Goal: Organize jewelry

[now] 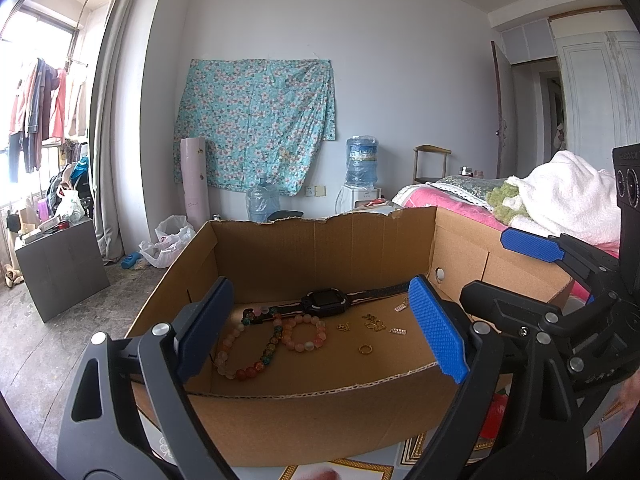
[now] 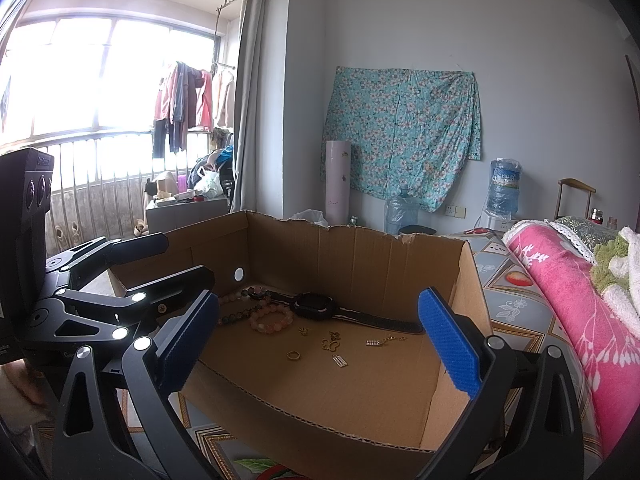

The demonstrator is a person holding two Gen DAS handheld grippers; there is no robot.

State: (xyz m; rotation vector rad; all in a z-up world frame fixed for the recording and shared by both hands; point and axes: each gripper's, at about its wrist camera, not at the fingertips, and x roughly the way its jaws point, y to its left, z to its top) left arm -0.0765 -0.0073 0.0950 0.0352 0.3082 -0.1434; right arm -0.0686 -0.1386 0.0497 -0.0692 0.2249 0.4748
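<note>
While both tools are held at the near rim of the cardboard box (image 1: pixel 320 248), nothing is gripped by either: the left gripper (image 1: pixel 320 328) is spread wide with its blue pads (image 1: pixel 438 330) well apart, and the right gripper (image 2: pixel 320 340) is likewise held wide open and empty. On the box floor the jewelry is seen lying loose. A black watch (image 1: pixel 326 303) is stretched flat near the back wall, its strap running toward the right side. A long string of mixed-colour beads (image 1: pixel 256 354) is curled toward the left of the floor, and a pink bead bracelet (image 1: pixel 303 333) is laid just beside it, in front of the watch. To the right of the bracelet, small gold charms (image 1: pixel 372 322) are scattered, with a gold ring (image 1: pixel 364 349) nearer the front edge and two little silver abacus-shaped pendants (image 1: pixel 398 331) close by. From the right wrist view the ring (image 2: pixel 294 355) is found in the middle of the floor, apart from the other pieces. The box is set on a patterned cover (image 2: pixel 516 308) beside a pink blanket (image 2: pixel 576 320)
</note>
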